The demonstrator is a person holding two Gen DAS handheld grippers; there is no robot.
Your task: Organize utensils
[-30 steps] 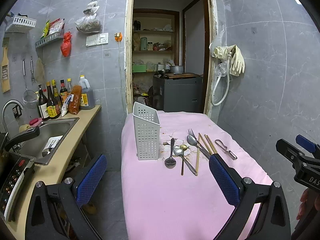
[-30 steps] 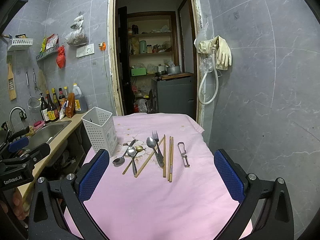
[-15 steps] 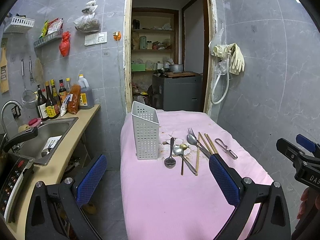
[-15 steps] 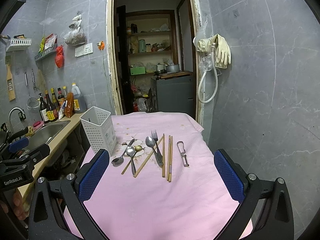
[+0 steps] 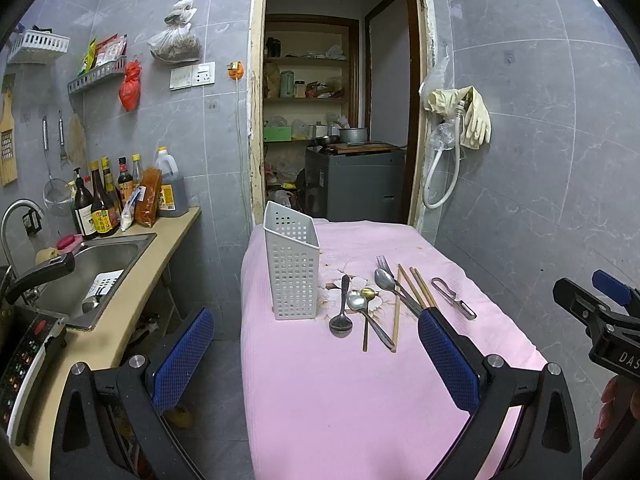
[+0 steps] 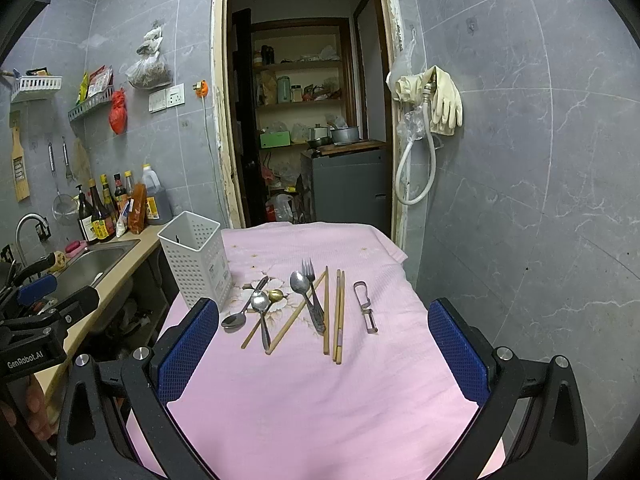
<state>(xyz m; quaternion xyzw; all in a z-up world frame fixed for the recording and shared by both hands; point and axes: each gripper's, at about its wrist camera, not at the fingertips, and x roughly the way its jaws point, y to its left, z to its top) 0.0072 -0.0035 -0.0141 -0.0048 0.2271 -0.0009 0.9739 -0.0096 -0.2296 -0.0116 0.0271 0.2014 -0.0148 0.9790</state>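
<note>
**Both grippers poised short of the utensils; nothing picked up**

Little has moved since the earlier frames: both views have crept slightly toward the table, and the utensils lie as they did.

Left gripper [image 5: 316,354]: jaws wide, empty, held off the near-left of the table [image 5: 320,400]. Right gripper [image 6: 324,354]: jaws wide, empty, centred on the spread.

Holder [image 6: 196,258]: white, perforated, upright at the far-left of the cloth; it appears empty, though only part of its inside shows.

Utensils lie right of the holder, mid-table. Dark spoon [image 6: 240,314] is nearest it; a second spoon [image 6: 261,306] crosses a gold-headed piece [image 6: 275,295]. A third spoon [image 6: 299,283] and fork [image 6: 310,280] overlap one diagonal chopstick [image 6: 298,310]. Further chopsticks [image 6: 339,312] run near-to-far; the peeler [image 6: 366,306] lies apart at far right.

Judgement: first pick pending. Take an outlying piece first, the peeler or the dark spoon, so the crossed items stay put. Grip across the handle, lift clear, then tip it upright over the holder's mouth before release.
</note>
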